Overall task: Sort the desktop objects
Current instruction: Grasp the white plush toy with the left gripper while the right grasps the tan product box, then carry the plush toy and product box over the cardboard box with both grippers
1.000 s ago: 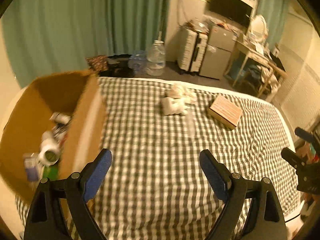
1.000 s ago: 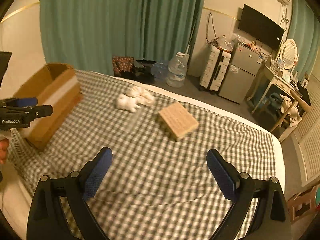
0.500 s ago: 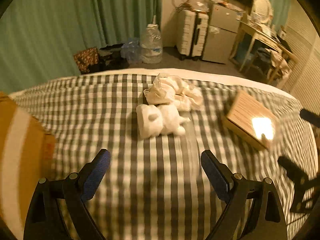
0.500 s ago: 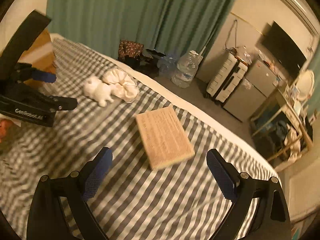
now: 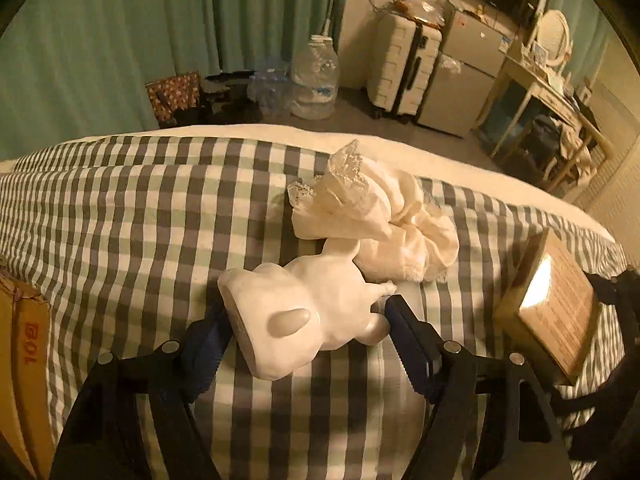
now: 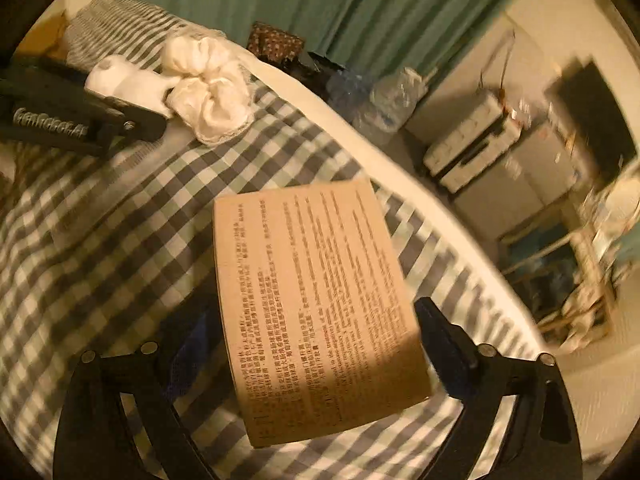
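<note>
A white animal figurine (image 5: 304,312) lies on its side on the checked bed cover (image 5: 120,208). My left gripper (image 5: 306,308) straddles it; the jaws are closing, and I see no firm press of the pads. A cream frilled cloth bundle (image 5: 384,216) touches the figurine's far side. A flat brown printed box (image 6: 316,300) lies between the closing jaws of my right gripper (image 6: 312,312), its edges close to both pads. The right wrist view also shows the figurine (image 6: 128,80), the cloth bundle (image 6: 208,80) and one of the left gripper's fingers (image 6: 136,120).
An open cardboard carton (image 5: 24,344) stands at the left edge of the bed. The brown box (image 5: 552,308) lies to the right of the figurine. Beyond the bed's far edge stand water bottles (image 5: 314,76), a suitcase (image 5: 400,68) and a small fridge (image 5: 468,72).
Both grippers have come down and forward over the bed. The left now straddles the figurine and the right straddles the brown box. Both pairs of jaws have narrowed, and the carton has slid to the left edge.
</note>
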The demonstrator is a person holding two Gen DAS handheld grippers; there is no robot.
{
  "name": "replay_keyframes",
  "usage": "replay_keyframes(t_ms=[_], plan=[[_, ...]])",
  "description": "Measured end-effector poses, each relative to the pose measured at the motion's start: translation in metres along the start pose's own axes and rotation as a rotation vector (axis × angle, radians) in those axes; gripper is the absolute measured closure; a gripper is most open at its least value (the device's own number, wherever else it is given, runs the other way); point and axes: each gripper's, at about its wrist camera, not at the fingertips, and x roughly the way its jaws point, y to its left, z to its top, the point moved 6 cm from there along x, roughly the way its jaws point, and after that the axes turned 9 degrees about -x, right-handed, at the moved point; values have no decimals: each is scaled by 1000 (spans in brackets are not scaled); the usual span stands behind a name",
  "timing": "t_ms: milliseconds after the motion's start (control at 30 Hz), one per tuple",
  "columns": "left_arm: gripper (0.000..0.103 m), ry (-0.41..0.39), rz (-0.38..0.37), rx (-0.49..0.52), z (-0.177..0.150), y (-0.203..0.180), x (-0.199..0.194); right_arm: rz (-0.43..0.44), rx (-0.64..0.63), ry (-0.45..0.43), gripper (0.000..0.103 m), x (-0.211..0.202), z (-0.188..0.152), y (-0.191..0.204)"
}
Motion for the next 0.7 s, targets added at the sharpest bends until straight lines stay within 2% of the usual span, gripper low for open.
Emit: replay_keyframes(t_ms=[67, 133, 300, 467, 567, 700], plan=[[26, -1, -1, 12, -3, 3, -9, 51, 110, 7, 18, -3, -6, -6], [26, -12, -12, 8, -8, 9, -23, 47, 162, 5, 20, -11, -12, -6], [26, -3, -6, -8, -22, 22, -54, 32, 207, 12, 22, -45, -31, 10], [26, -9, -26, -26, -44, 39, -102, 77, 268, -12, 23, -94, -37, 31], [26, -16, -32, -26, -56, 47, -136, 81, 276, -32, 24, -127, -30, 44], [26, -76, -65, -25, -60, 58, -195, 63, 248, -84, 24, -181, -13, 55]])
